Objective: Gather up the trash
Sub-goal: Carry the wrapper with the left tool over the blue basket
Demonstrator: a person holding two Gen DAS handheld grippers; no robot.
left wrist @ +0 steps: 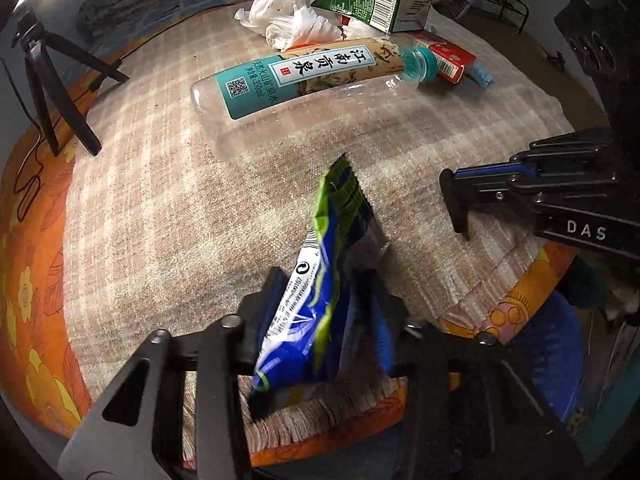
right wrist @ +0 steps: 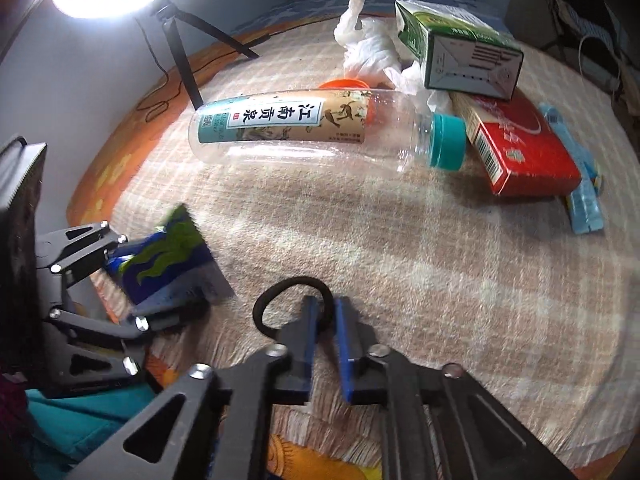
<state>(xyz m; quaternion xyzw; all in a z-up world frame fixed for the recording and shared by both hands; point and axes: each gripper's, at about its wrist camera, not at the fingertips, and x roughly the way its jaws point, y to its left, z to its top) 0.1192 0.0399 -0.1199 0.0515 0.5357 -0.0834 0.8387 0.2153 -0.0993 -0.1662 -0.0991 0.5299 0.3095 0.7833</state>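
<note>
Left wrist view has the left gripper [left wrist: 320,304] clamped on a blue and green snack wrapper [left wrist: 320,280], pads pinching its lower half while the crimped top edge sticks up toward 12 o'clock, clear of the checked cloth [left wrist: 160,220]. That thing looks featherlight and crinkly, so a pinch anywhere on the flat foil should do, though slick film could probably slide out of a loose grip.

Over in the right wrist view, the right gripper [right wrist: 326,316] has its jaws nearly together around one side of a black hair tie [right wrist: 264,300], the loop bulging out toward 11 o'clock. It's soft and stretchy, basically weightless, and it looks caught between the pads.

The rest of the trash sits up around 12 to 2 o'clock: an empty clear water bottle [right wrist: 304,128] lying on its side, which will likely roll and flex, so the body near the label seems the best hold; a green carton [right wrist: 460,52] lying partly across a red box [right wrist: 524,152]; and a crumpled white plastic bag [right wrist: 368,48] that should squash down to nothing.
</note>
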